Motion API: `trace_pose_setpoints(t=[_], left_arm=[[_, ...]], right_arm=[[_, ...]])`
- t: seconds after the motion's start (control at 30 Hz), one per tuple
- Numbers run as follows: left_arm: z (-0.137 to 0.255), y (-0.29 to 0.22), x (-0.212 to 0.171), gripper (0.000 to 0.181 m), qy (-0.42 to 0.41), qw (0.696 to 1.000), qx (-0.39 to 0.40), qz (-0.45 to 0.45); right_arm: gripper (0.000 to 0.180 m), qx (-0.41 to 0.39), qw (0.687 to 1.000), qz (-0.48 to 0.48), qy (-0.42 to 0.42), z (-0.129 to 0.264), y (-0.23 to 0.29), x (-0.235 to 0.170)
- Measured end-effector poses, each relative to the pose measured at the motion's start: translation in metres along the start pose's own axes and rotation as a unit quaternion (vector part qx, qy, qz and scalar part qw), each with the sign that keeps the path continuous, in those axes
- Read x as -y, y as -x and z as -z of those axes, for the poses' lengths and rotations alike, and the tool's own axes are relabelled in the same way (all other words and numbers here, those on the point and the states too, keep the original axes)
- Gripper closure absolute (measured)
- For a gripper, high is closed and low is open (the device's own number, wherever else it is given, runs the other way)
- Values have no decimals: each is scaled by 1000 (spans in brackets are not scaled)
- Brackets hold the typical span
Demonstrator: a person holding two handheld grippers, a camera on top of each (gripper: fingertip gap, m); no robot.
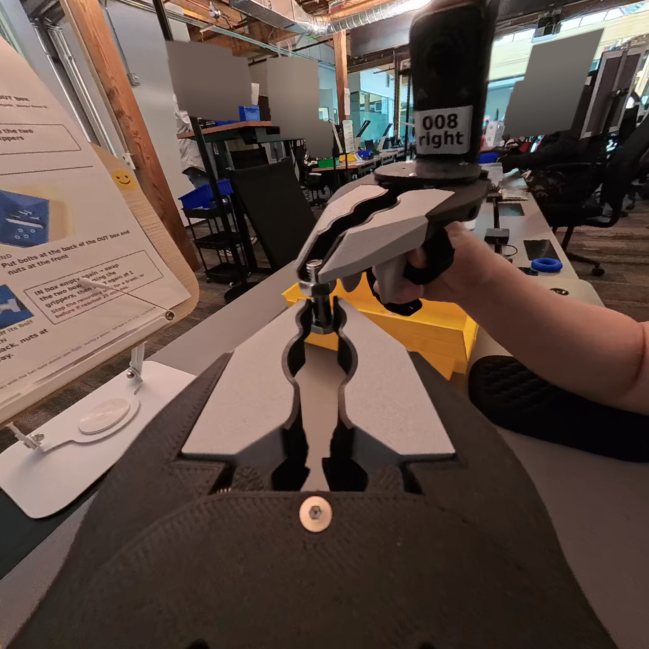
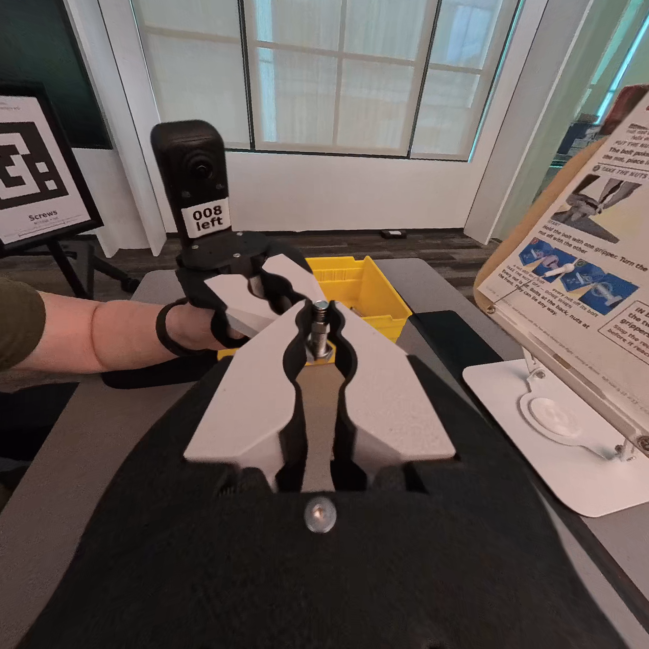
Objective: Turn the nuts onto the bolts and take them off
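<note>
A silver bolt (image 1: 321,312) stands upright with its hex head (image 1: 321,330) at the bottom. My left gripper (image 1: 321,302) is shut on its shaft just above the head. A nut (image 1: 320,290) sits about halfway up the thread. My right gripper (image 1: 309,277) comes down from the upper right and is shut at the nut, and the bolt's end pokes up between its tips. In the right wrist view the bolt (image 2: 318,347) and the nut (image 2: 319,328) show between the tips of my right gripper (image 2: 320,307). The left gripper's fingers (image 2: 246,298) reach in from the left, with their tips hidden.
A yellow bin (image 1: 414,333) (image 2: 365,281) sits on the grey table right behind the bolt. An instruction board on a white stand (image 1: 70,246) (image 2: 579,281) stands close beside it. A black arm pad (image 1: 544,414) lies under the person's forearm. A marker sign on an easel (image 2: 28,175) stands off the table. Only a small space, under 4 cm, lies between the two pairs of fingers.
</note>
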State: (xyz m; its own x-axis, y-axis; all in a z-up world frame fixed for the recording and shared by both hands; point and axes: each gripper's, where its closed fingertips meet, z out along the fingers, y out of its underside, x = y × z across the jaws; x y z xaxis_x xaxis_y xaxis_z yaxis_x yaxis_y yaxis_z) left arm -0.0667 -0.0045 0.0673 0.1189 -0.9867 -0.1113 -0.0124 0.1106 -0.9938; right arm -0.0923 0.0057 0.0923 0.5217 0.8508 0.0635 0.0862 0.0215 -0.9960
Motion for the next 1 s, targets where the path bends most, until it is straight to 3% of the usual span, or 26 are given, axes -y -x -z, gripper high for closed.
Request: trace_pose_setpoints(t=[0.1, 0.2, 0.27, 0.33, 0.4, 0.47, 0.57, 0.83, 0.9, 1.0], left_arm=[[0, 3, 8, 124, -9, 1000, 17, 12], [4, 0, 15, 122, -10, 1000, 5, 29], [6, -4, 18, 126, -5, 999, -8, 31], [6, -5, 19, 127, 5, 1000, -5, 23], [6, -6, 19, 128, 13, 1000, -1, 12], [6, -8, 19, 129, 17, 1000, -3, 9], [7, -7, 20, 130, 20, 1000, -4, 14], [11, 0, 22, 128, 21, 999, 1, 28], [16, 8, 25, 118, 27, 999, 14, 29], [37, 29, 38, 113, 39, 998, 51, 13]], right_arm=[[172, -36, 999, -4, 32, 19, -14, 2], [172, -152, 975, -32, 160, 95, -60, -21], [172, -261, 924, -103, 261, 166, -94, -66], [173, -315, 855, -226, 345, 226, -107, -124], [173, -330, 789, -329, 400, 264, -108, -177], [172, -310, 748, -394, 435, 277, -104, -217], [172, -256, 731, -446, 449, 268, -97, -248], [172, -239, 704, -443, 501, 260, -100, -281], [158, -244, 711, -429, 502, 259, -102, -273], [156, -284, 745, -385, 465, 255, -114, -243]])
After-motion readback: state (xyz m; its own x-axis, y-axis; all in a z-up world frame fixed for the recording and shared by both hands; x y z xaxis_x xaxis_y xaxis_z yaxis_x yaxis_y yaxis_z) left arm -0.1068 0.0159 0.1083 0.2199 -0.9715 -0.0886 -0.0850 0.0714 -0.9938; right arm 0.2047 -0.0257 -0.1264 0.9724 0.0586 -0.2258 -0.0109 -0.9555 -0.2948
